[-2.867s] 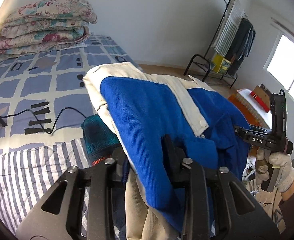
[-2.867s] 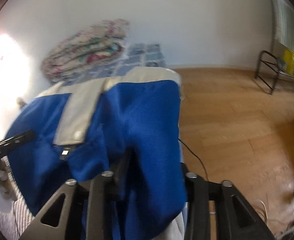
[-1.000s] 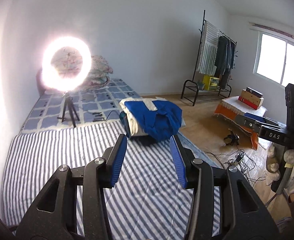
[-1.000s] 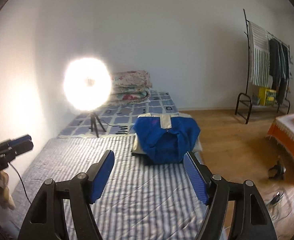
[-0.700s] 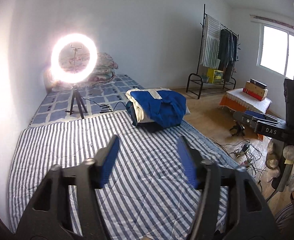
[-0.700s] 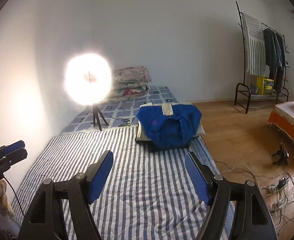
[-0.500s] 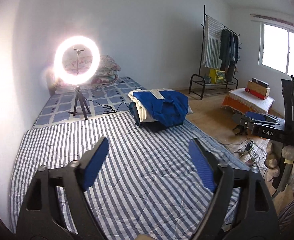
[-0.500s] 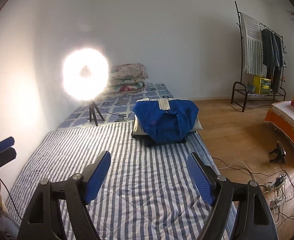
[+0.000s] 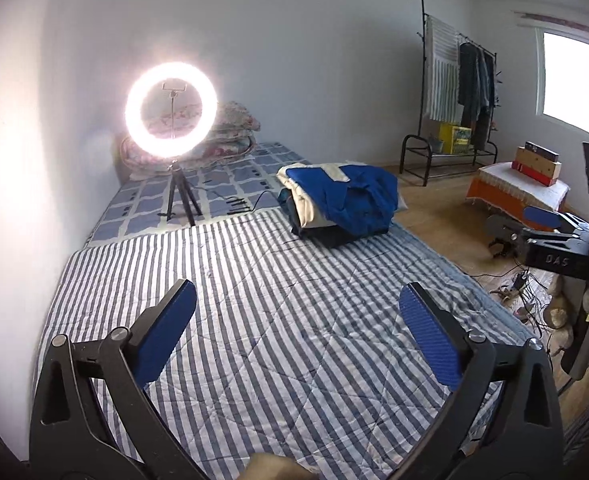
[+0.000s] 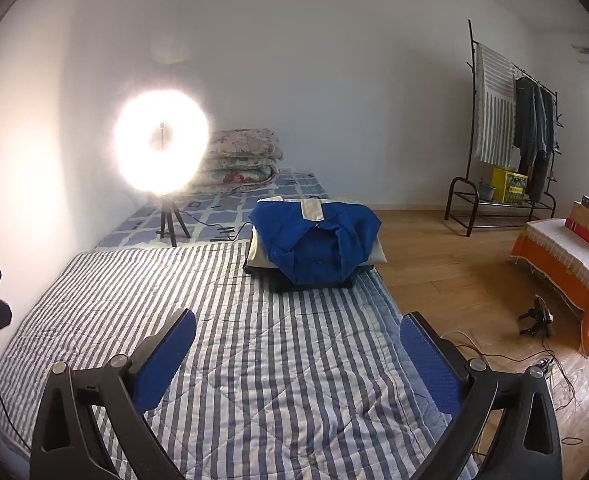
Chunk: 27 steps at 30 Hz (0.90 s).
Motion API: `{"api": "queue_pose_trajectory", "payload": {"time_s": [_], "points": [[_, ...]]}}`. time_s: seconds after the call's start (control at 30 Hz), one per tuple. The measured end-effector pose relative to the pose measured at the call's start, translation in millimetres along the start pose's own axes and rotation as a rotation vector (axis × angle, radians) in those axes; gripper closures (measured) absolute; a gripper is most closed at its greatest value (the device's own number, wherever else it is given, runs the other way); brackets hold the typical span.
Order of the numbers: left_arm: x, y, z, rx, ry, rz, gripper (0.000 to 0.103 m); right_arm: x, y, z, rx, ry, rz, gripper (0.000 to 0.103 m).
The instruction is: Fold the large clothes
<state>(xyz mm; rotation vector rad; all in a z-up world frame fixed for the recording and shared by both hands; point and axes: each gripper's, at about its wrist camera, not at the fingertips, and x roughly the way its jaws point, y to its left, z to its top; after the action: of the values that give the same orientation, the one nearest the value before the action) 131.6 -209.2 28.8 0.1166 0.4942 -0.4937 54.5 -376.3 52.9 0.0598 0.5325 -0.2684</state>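
Both tongs (image 9: 294,332) (image 10: 294,354) gape empty; only the left view shows the window (image 9: 574,84).

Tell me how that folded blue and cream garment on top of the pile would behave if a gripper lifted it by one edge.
The folded blue and cream garment looks soft and rumpled, so it would probably droop and unfold. It overhangs the dark clothes beneath, so a push might slide it off.

My left gripper (image 9: 296,334): jaws spread wide, blue pads (image 9: 166,338) bare, nothing held. My right gripper (image 10: 294,354): same wide spread, pads empty, level alongside left, well apart.
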Motion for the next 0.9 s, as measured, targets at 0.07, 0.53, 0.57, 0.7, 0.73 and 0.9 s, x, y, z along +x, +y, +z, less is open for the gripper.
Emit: {"api": "queue_pose_trajectory", "payload": {"time_s": [0.07,0.53,0.57,0.7,0.73,0.9], "points": [[2,0,-2,0.003,0.006,0.018,0.0,0,-2,0,0.015,-0.003,-0.006,0.0],[4,-4,-7,0.039,0.01,0.103,0.0,5,1,-7,0.022,0.013,-0.03,0.0],[4,-4,-7,0.038,0.013,0.109,0.0,5,2,-8,0.023,0.015,-0.028,0.0],[6,0,-7,0.03,0.022,0.116,0.0,7,4,-9,0.023,0.022,-0.023,0.0],[6,1,-7,0.025,0.023,0.118,0.0,7,4,-9,0.023,0.022,-0.024,0.0],[5,3,-7,0.013,0.024,0.121,0.0,8,5,-9,0.026,0.023,-0.02,0.0]]}}
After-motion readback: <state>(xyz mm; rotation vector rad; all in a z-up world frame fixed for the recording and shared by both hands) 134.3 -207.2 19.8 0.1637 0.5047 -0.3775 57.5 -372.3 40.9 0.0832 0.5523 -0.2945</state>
